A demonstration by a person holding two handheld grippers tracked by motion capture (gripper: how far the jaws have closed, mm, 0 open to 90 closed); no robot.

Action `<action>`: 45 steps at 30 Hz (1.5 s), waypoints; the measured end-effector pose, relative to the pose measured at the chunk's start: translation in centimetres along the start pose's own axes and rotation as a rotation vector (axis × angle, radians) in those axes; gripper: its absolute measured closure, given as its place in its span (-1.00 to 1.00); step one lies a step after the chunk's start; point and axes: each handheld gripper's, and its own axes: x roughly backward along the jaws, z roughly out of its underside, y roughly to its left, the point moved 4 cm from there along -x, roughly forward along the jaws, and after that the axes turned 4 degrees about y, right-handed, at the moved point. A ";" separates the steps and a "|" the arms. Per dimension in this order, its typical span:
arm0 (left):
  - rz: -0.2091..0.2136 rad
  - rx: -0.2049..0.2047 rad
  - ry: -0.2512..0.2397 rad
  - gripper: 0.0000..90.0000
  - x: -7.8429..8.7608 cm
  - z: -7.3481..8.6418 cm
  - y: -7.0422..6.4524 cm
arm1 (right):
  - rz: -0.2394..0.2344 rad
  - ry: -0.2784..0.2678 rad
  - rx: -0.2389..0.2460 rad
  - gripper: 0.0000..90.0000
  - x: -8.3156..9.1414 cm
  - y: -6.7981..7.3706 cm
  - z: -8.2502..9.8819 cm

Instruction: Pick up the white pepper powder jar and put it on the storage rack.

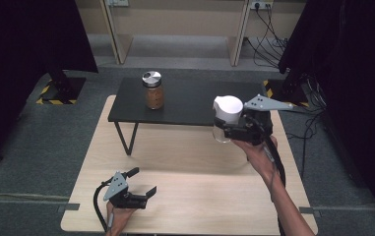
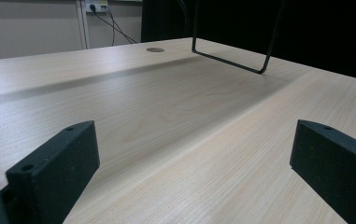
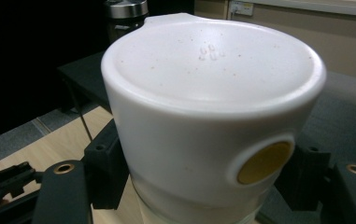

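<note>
Room: grey carpeted floor (image 1: pixel 37 142), dark curtains (image 1: pixel 22 59) hung at both sides, pale partition panels along the far wall, a tangle of cables (image 1: pixel 268 39) on the floor at far right.

Surface (image 1: pixel 185 196): a light wood-grain top, mostly bare. On its far half stood a low black shelf (image 1: pixel 190 105) on thin wire legs, one leg loop visible in the left gripper view (image 2: pixel 231 58).

Right tool (image 1: pixel 234 129): held above the surface near the shelf's right front corner, jaws clenched on a jar with a white lid (image 1: pixel 227 118). The jar was clear of the surface, gripped just below the lid, its glass body showing beneath the jaws. In the right gripper view the white lid (image 3: pixel 213 107) sat close up between the two black jaws, one pad pressed on each side; a round yellow-brown spot marked the lid's side wall.

Left tool (image 1: pixel 143 182): low over the near left part of the surface, in the person's left hand (image 1: pixel 118 216), jaws spread wide and released, nothing between them. Its own view showed bare wood between the two pads.

Other things: a glass jar with a metal lid (image 1: pixel 153 91), brown contents, stood upright on the shelf's left part, well apart from the held jar. Its top also showed in the right gripper view (image 3: pixel 125 9), behind the white lid.
</note>
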 end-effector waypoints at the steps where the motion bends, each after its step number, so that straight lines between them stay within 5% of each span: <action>1: 0.000 0.000 0.001 -0.98 0.0 0.0 0.0 | 0.006 0.002 -0.002 -0.32 -0.2 -0.1 -0.3; 18: 0.002 -0.001 0.001 -0.98 0.0 0.0 0.0 | 0.128 0.006 -0.083 -0.32 -3.1 -2.6 -3.6; 25: -0.003 0.000 0.001 -0.99 0.0 0.0 0.0 | 0.218 0.002 -0.112 -0.32 -4.3 -3.1 -4.1; 45: -0.002 0.000 0.002 -0.98 0.0 0.0 0.0 | 0.267 0.025 -0.134 -0.32 -7.0 -3.9 -4.2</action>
